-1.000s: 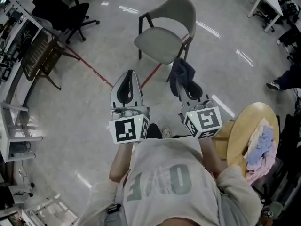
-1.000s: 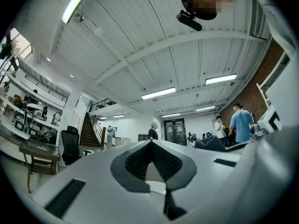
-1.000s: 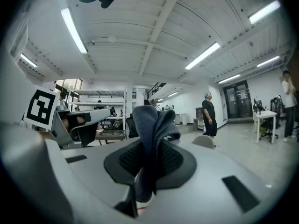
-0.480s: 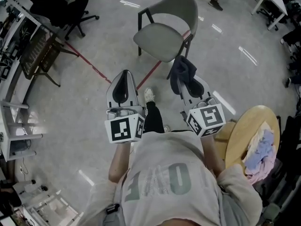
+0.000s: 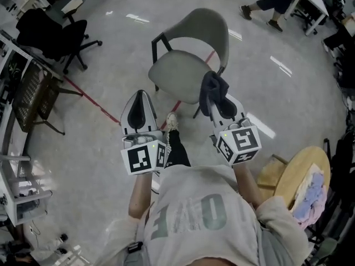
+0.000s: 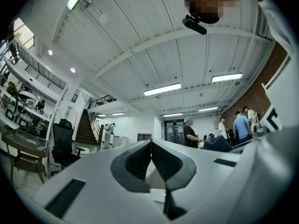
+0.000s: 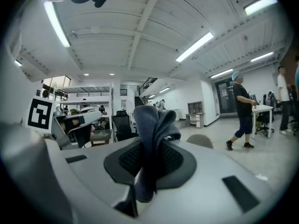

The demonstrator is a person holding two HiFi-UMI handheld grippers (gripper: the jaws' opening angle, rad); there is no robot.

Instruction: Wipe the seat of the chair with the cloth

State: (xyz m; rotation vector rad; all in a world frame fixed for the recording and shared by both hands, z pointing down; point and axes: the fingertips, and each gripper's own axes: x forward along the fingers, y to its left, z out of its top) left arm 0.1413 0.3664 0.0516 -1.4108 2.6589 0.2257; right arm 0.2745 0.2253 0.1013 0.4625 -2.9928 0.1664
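Note:
A grey chair (image 5: pixel 178 73) with dark legs stands on the floor ahead of me; its curved back (image 5: pixel 212 31) is on the far side. My right gripper (image 5: pixel 217 96) is shut on a dark blue cloth (image 5: pixel 213 88), which bunches up over the seat's near right edge. In the right gripper view the cloth (image 7: pixel 153 133) sticks up from between the closed jaws, with the chair's back (image 7: pixel 201 140) low behind it. My left gripper (image 5: pixel 140 100) is shut with nothing in it, held over the floor to the left of the seat. Its pads (image 6: pixel 140 161) meet edge to edge.
A black office chair (image 5: pixel 52 24) and a dark side table (image 5: pixel 32 96) stand at the left. A round wooden table (image 5: pixel 302 179) with pale cloths (image 5: pixel 312 188) is at my right. Red tape (image 5: pixel 91 100) crosses the floor. A person (image 5: pixel 277 1) walks at the far right.
Both grippers have moved closer to the chair and the view has shifted forward with my steps. The cloth now overlaps the seat's near edge. Another person has come into view at top right.

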